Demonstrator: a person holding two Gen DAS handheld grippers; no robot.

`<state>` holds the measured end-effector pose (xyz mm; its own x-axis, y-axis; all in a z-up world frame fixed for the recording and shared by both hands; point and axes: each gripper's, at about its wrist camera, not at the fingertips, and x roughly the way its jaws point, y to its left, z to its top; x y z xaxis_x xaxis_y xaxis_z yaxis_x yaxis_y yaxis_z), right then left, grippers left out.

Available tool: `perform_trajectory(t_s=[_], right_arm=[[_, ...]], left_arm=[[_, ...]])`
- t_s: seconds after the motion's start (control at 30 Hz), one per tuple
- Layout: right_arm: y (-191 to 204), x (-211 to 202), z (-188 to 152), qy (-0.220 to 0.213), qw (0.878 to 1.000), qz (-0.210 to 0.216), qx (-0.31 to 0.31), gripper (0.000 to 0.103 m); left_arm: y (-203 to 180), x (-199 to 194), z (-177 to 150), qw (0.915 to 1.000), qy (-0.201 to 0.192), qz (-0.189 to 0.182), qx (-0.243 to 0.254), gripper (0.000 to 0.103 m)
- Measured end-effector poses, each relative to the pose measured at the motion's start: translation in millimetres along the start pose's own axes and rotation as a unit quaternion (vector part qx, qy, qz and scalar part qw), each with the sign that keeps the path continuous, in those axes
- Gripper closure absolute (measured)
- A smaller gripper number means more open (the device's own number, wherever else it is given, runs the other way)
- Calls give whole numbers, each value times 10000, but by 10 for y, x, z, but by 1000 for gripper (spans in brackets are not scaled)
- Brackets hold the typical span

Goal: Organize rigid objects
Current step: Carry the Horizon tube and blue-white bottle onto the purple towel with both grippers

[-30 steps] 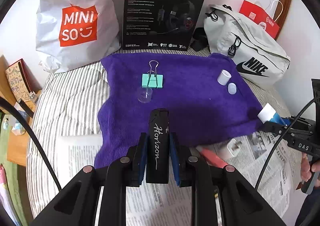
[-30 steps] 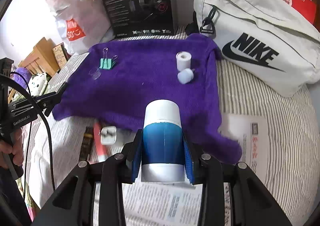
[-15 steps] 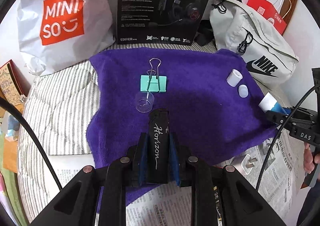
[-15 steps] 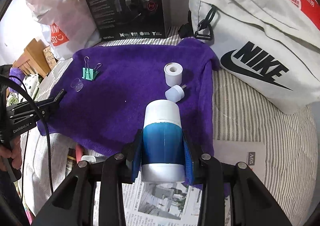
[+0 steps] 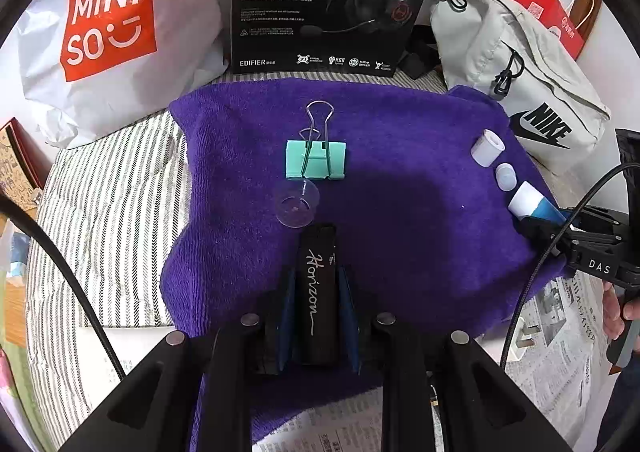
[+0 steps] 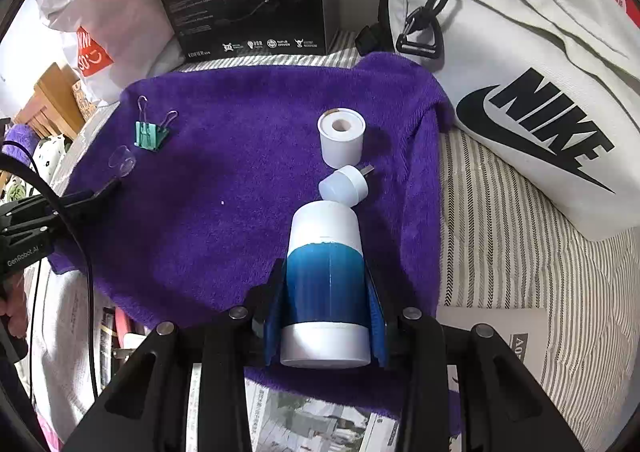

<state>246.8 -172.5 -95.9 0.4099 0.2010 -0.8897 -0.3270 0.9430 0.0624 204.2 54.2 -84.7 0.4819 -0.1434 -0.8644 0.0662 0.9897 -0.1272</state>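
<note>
Left wrist view: left gripper (image 5: 316, 284) pinches a black lighter (image 5: 316, 292) above the purple towel (image 5: 400, 171) — mint binder clip (image 5: 315, 159) and clear cap (image 5: 297, 207) just ahead.
Right wrist view: right gripper (image 6: 325, 288) clamps a blue-and-white bottle (image 6: 325, 276) over the towel (image 6: 224, 171) — its top beside a small white plug (image 6: 344, 184).

Both grippers share one build: matte black plastic frames with two forked arms that carry round silver screw heads, and blue pads lining the inner faces of the fingers. On the left gripper (image 5: 316, 308) four such screws show in an arc across the frame, and a black cable loops away at its left side. The right gripper (image 6: 325, 312) has the same four screws. Seen from the left wrist camera, its side bears white letters "DAS" and a black cable curving over it; the left one's side reads "GenRobot.AI" in the right wrist view.
</note>
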Motion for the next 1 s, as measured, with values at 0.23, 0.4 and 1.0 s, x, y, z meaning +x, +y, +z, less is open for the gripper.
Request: perform_trajectory(t_s=[0.23, 0.4, 1.0], right_arm=[[-18, 19, 45, -32, 9999, -54, -111, 67], [-48, 58, 31, 7, 9998, -92, -149, 67], [60, 125, 33, 41, 9992, -115, -367, 67]], left_arm=[[77, 46, 31, 9999, 9, 101, 47, 82], [78, 95, 17, 9999, 33, 140, 94, 82], [13, 129, 41, 9994, 61, 239, 250, 73]])
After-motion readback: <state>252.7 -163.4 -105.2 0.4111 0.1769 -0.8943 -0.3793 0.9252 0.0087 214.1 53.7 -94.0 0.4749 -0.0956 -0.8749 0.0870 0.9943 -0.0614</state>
